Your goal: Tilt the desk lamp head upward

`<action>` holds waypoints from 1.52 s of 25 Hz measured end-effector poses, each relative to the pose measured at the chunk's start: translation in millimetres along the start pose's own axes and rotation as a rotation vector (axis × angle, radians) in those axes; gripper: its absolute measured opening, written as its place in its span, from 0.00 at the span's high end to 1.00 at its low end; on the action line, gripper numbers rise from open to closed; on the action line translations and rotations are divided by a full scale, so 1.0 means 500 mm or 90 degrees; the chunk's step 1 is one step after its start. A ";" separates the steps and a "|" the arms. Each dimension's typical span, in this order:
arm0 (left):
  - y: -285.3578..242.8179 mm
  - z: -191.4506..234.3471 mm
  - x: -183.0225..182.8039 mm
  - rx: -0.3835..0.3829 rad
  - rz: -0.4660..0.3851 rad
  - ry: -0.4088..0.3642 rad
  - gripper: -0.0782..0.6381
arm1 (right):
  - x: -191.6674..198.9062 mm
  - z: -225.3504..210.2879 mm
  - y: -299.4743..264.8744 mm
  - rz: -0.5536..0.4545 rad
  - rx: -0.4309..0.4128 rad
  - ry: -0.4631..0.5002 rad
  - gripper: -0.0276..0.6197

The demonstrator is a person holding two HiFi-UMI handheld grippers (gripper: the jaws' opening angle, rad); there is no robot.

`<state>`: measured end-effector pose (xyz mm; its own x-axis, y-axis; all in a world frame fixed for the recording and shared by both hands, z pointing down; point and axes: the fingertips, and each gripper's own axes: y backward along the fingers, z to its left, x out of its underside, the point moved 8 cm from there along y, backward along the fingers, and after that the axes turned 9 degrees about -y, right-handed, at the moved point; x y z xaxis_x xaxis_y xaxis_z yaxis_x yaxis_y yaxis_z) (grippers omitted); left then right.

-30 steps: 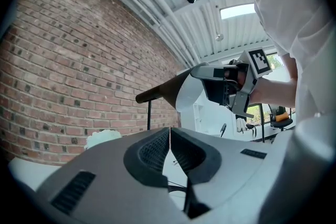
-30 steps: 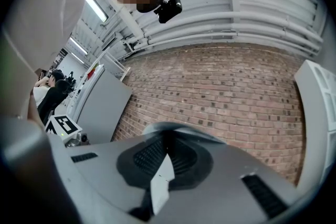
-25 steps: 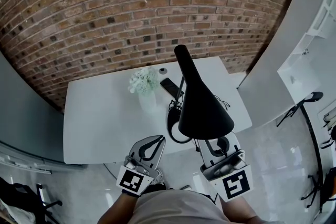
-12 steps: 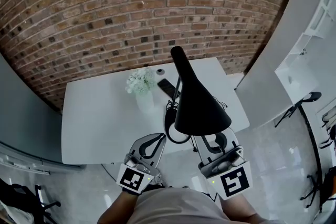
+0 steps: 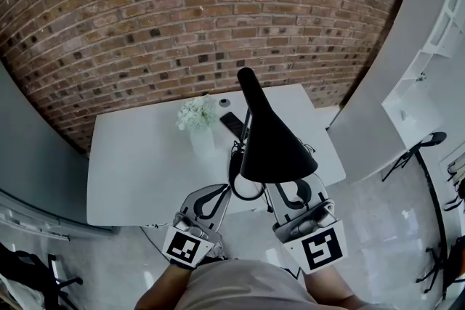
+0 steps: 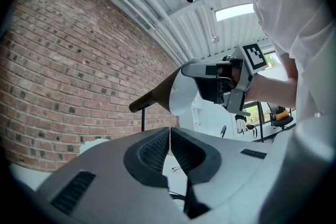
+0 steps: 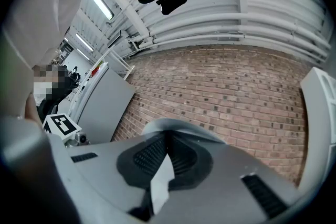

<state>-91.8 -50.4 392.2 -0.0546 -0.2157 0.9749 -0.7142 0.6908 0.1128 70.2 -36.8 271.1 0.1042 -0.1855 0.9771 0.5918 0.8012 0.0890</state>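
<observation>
Lamp head (image 5: 275, 145) hangs over the table (image 5: 138, 156), toward its 3 o'clock end, narrow end pointing 12. Right gripper (image 5: 294, 189) is clamped on its rim at 6 o'clock. Left gripper (image 5: 211, 198) is closed on nothing, at 8. Looks mid-tilt. Next: raise the rim without slipping.

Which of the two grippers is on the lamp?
The right gripper: its jaws close on the rim of the black lamp head. The left gripper is shut on nothing, beside it.
</observation>
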 end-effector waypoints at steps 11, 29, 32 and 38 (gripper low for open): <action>0.015 -0.014 -0.006 -0.023 0.010 0.000 0.88 | -0.011 0.003 0.007 -0.001 -0.005 0.025 0.93; 0.040 -0.084 -0.010 -0.058 0.033 0.000 0.88 | 0.005 -0.006 0.056 -0.013 -0.037 -0.005 0.93; 0.048 -0.095 -0.011 -0.068 0.038 0.000 0.88 | 0.014 -0.011 0.067 -0.008 -0.033 -0.025 0.93; 0.057 -0.119 -0.018 -0.092 0.035 0.002 0.88 | 0.043 -0.013 0.101 0.005 -0.046 -0.082 0.93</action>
<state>-70.1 12.0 398.1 -0.0894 -0.1728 0.9809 -0.6029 0.7933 0.0848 107.8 -3.9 295.5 0.0077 -0.1013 0.9948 0.6477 0.7584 0.0722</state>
